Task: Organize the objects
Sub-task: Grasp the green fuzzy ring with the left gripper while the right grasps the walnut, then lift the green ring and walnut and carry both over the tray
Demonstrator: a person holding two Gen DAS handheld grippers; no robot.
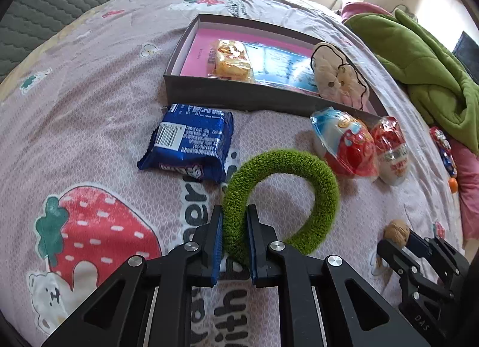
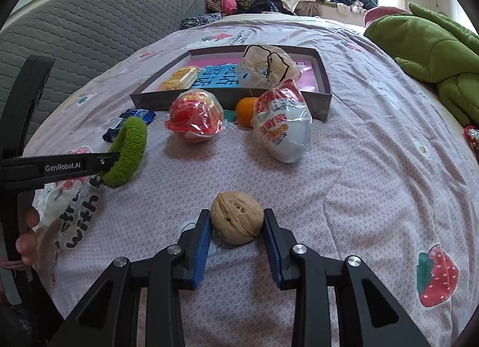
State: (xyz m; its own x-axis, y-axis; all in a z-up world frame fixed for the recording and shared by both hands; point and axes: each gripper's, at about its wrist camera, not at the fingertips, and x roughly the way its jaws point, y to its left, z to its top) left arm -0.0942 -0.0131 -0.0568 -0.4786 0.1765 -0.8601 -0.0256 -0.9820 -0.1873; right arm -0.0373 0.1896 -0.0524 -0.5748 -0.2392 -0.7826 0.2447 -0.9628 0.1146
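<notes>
While the green fuzzy ring [image 1: 281, 197] is pinched tight at its rim by the left gripper [image 1: 234, 215], the walnut [image 2: 237, 217] is squeezed between the jaws of the right gripper [image 2: 238, 224], low over the bed [image 2: 374, 167]. Two wrapped toy eggs [image 2: 194, 119] (plus a blue snack pack [image 1: 191, 146]) are lined up just in front of the shallow box [image 1: 239, 96].

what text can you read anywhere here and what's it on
"GenRobot.AI": side of the left claw.
"DAS": body of the right claw.
"with": bedsheet; its other print is cut off.
Blue snack pack, wrapped eggs, blue card in the box: print too blurred to read.
</notes>
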